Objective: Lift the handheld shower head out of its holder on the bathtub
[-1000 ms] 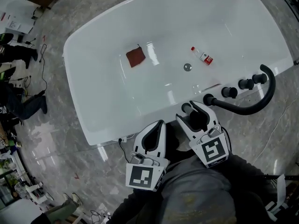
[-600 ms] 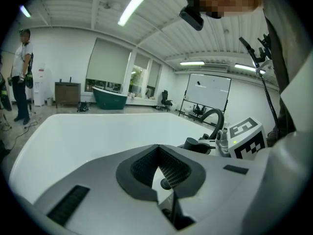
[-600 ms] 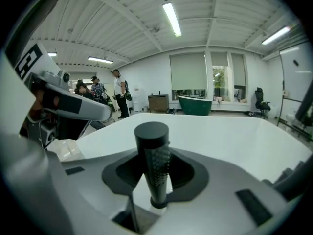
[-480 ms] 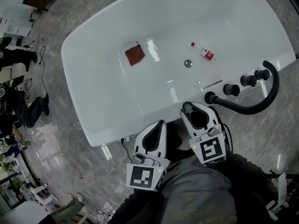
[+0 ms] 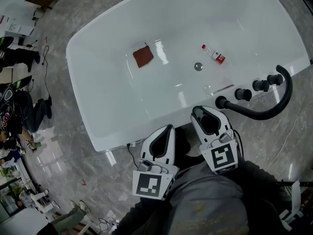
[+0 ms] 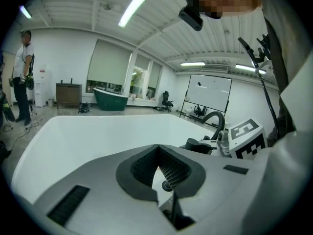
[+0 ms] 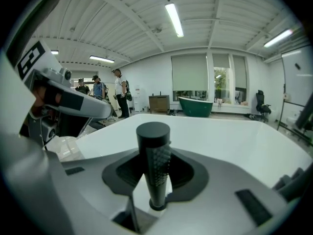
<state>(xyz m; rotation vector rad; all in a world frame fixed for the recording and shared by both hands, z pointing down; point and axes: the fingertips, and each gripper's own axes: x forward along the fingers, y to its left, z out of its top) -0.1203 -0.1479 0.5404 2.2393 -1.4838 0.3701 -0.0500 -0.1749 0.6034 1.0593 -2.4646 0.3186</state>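
**A:** Shower head, where is it?

**B:** The handheld shower head (image 7: 153, 165) stands upright in its holder (image 7: 156, 205) on the near rim of the bathtub (image 5: 107, 82). It's not lifted yet.

**A:** What just changed?

**B:** The jaws of the right hand-held gripper (image 5: 205, 111) have just been closing, with the shower head between them. Now they're about half open and the pads sit against the black stem on both sides. I read that as a grasp made, so the pull upward out of the holder looks like what's left.

**A:** Left one?

**B:** The left hand-held gripper (image 5: 167, 130) is clenched with its pad tips meeting and nothing in it. It hangs just beside the right one, off the tub's outer edge.

**A:** Clutter?

**B:** A red cloth (image 5: 143, 58) and a small bottle (image 5: 213, 55) lie on the tub floor, well apart from the grip.
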